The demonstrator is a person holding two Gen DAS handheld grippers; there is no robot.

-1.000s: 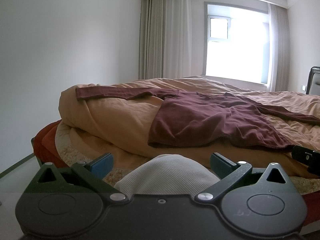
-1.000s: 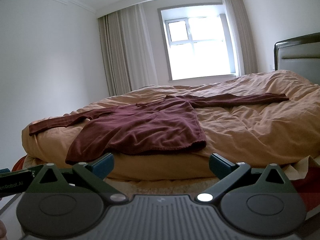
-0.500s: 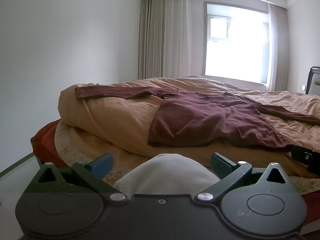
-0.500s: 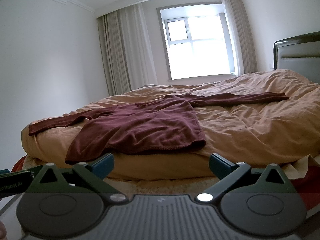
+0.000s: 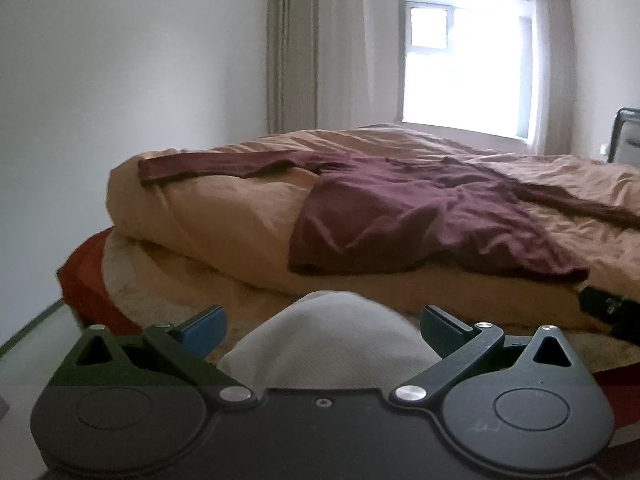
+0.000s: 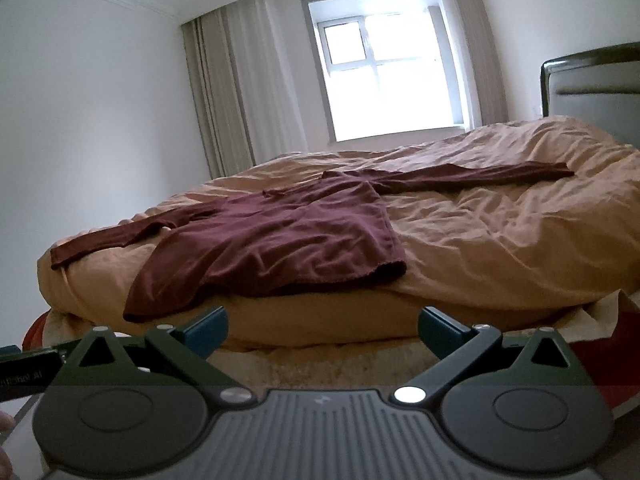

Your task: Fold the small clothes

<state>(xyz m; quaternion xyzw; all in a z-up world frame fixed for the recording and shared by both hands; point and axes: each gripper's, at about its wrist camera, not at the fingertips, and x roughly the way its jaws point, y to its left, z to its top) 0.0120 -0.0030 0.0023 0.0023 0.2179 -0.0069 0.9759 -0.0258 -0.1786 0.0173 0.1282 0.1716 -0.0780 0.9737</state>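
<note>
A maroon long-sleeved top (image 5: 420, 216) (image 6: 280, 236) lies spread flat on the tan duvet (image 5: 224, 216) (image 6: 500, 240), both sleeves stretched out sideways and its hem hanging over the near edge of the bed. My left gripper (image 5: 322, 326) is open, well short of the bed, with a knee in pale ribbed fabric (image 5: 332, 340) showing between its fingers. My right gripper (image 6: 322, 326) is open too, empty, low in front of the hem. The other gripper shows at the edge of each view.
The bed sits on a red base (image 5: 84, 276) over a beige fleecy sheet (image 6: 320, 364). White walls, curtains (image 6: 232, 92) and a bright window (image 6: 392, 76) stand behind it. A dark headboard (image 6: 592, 84) rises at the right.
Both views have tilted slightly, so the bed sits a little higher in frame. The top has not moved and both grippers stay open.
</note>
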